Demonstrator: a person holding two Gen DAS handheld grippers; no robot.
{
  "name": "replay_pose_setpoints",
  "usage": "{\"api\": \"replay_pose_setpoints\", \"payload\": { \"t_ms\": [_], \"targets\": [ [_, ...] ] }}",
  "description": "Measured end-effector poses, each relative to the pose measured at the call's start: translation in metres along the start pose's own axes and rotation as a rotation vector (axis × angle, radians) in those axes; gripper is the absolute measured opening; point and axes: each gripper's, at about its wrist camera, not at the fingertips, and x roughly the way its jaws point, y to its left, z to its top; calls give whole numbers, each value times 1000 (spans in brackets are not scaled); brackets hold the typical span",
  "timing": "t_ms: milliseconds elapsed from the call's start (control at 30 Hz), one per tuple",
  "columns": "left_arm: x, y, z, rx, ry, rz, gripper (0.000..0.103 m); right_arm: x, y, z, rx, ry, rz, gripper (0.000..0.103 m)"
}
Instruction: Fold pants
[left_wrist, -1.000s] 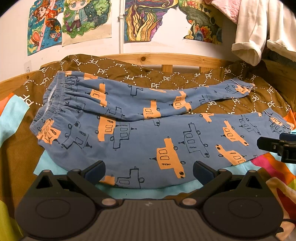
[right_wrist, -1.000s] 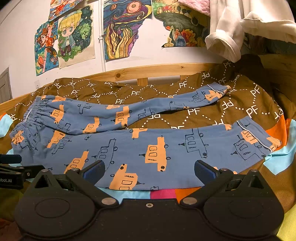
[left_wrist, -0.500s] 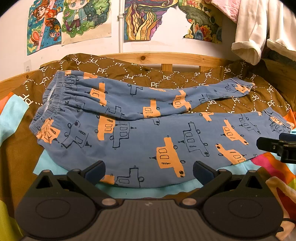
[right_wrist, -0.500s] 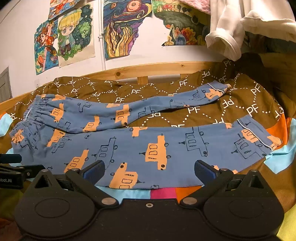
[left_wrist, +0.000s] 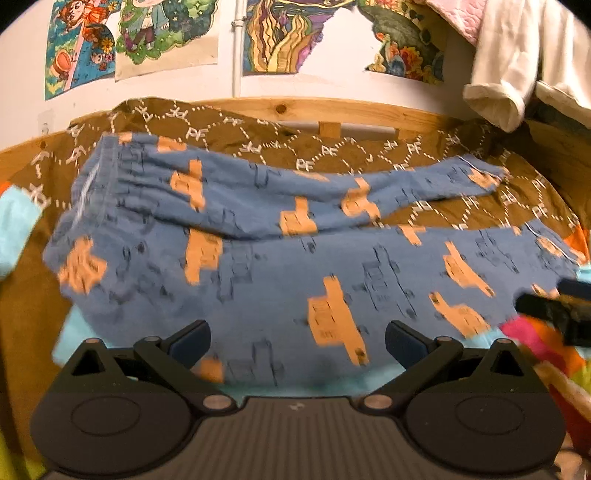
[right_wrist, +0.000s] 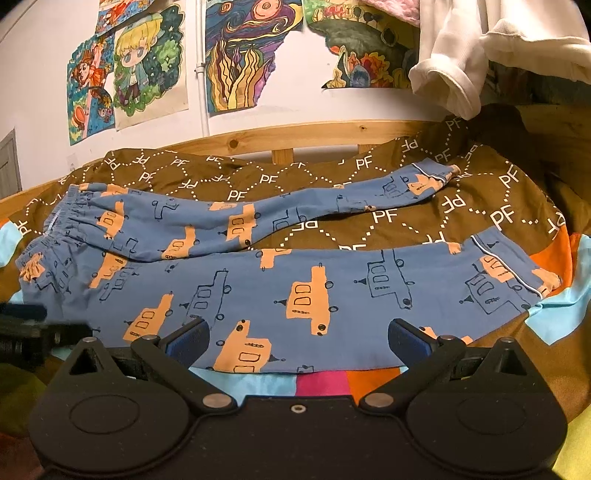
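Note:
Blue pants (left_wrist: 258, 266) (right_wrist: 280, 288) printed with orange and outlined cars lie spread flat on the bed, waistband at the left, both legs running right and splayed apart. My left gripper (left_wrist: 297, 338) stands open over the near edge of the seat and thigh area, nothing between its fingers. My right gripper (right_wrist: 299, 338) is open too, over the near edge of the nearer leg around the knee. Each gripper shows at the edge of the other's view. The left wrist view is motion-blurred.
A brown blanket (right_wrist: 424, 229) with white "PF" marks covers the far bed; a multicoloured sheet (right_wrist: 321, 384) shows at the near edge. A wooden bed rail (right_wrist: 314, 133) and a wall with drawings lie behind. White clothing (right_wrist: 480, 55) hangs at the upper right.
The left gripper has moved forward toward the pants, which now look larger and blurred. The right gripper has edged slightly closer. Both stay open; the pants have not moved.

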Motion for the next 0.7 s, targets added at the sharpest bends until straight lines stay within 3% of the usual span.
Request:
{"api": "replay_pose_setpoints", "payload": {
  "t_ms": [167,333,533,700],
  "targets": [
    [13,26,59,79,-35,59,103,5,-10,21,-5,11,18,102],
    [30,50,137,242,-33,115,103,33,-26,79,-125,59,101,102],
    [85,90,217,265,8,159,103,112,-27,159,-314,126,207,102],
    [143,117,240,327,91,126,102,214,-22,206,-413,247,295,102]
  ]
}}
